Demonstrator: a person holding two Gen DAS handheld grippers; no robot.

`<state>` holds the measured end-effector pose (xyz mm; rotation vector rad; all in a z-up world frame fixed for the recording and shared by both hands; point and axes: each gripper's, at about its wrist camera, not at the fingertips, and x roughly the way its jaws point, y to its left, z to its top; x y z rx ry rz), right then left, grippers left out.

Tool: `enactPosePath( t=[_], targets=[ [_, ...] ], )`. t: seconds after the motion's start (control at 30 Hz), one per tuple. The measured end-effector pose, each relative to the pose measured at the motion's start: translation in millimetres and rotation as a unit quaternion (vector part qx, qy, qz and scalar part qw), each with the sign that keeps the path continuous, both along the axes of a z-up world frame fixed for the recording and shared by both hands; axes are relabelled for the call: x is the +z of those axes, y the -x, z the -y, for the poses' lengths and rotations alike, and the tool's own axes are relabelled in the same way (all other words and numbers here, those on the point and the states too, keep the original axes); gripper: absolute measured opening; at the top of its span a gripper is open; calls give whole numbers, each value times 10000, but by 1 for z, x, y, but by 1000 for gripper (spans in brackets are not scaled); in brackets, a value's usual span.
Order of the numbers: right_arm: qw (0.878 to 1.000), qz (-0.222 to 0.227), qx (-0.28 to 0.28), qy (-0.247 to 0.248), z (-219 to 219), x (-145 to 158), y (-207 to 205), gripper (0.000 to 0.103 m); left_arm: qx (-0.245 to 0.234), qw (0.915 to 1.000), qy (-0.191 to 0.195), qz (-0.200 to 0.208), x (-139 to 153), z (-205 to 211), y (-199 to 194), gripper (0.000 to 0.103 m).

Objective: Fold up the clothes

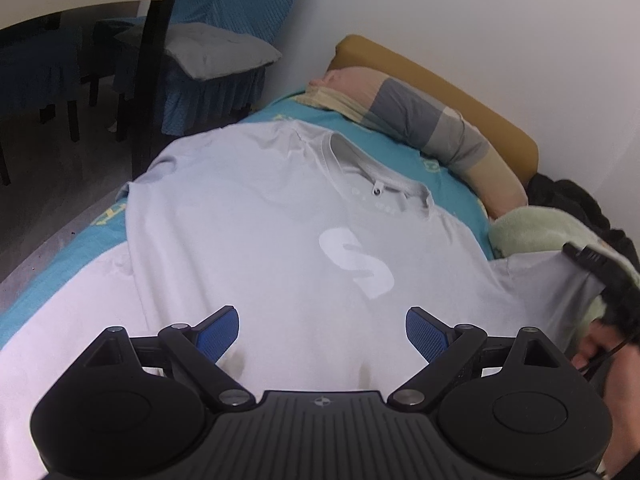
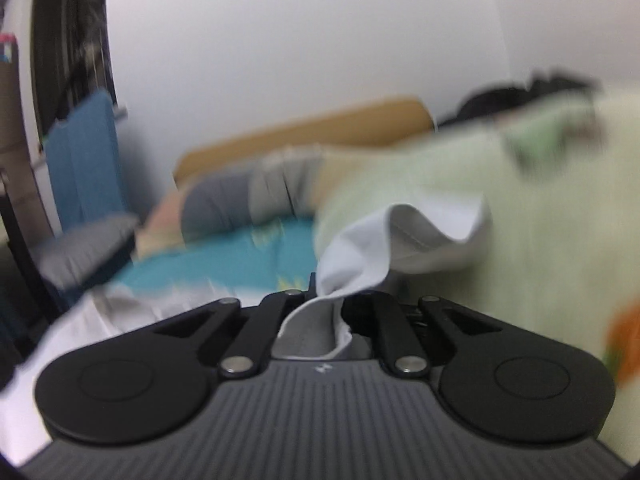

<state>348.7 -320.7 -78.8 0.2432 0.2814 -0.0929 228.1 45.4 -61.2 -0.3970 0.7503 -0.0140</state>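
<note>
A light grey T-shirt point(image 1: 280, 216) with a white S print lies face up on the bed, collar toward the pillow. My left gripper point(image 1: 322, 332) is open and empty, hovering over the shirt's lower chest. My right gripper point(image 2: 326, 300) is shut on the shirt's right sleeve point(image 2: 400, 236) and holds it lifted; the cloth bunches between the fingers. In the left wrist view the right gripper point(image 1: 588, 258) shows at the right edge, pulling that sleeve up. The right wrist view is blurred.
The bed has a teal sheet point(image 1: 384, 144). A striped pillow point(image 1: 436, 120) lies against a tan headboard point(image 1: 440, 76). A pale green blanket point(image 1: 536, 228) and dark clothes point(image 1: 568, 196) lie at the right. Chairs with blue covers point(image 1: 208, 60) stand at the left.
</note>
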Motion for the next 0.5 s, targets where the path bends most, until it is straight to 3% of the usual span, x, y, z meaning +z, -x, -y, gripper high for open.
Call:
enactPosePath(
  t=[0.13,0.27,0.37,0.5],
  targets=[
    [9998,124,85,165,-36,49,-6,8,203,9994,208,165,16,-18,10,92],
    [9968,44,326,723,-92,74,-15,8,629,9968,389,288,27,-49,18,92],
    [9907,-151,625,1203,-149,70,-33,8,1003,9935,452,278,29,-75,21,92],
    [9778,-455,1118,1710,-227,40,-61,8,1339,9899,435,143,22,-98,17,92]
  ],
)
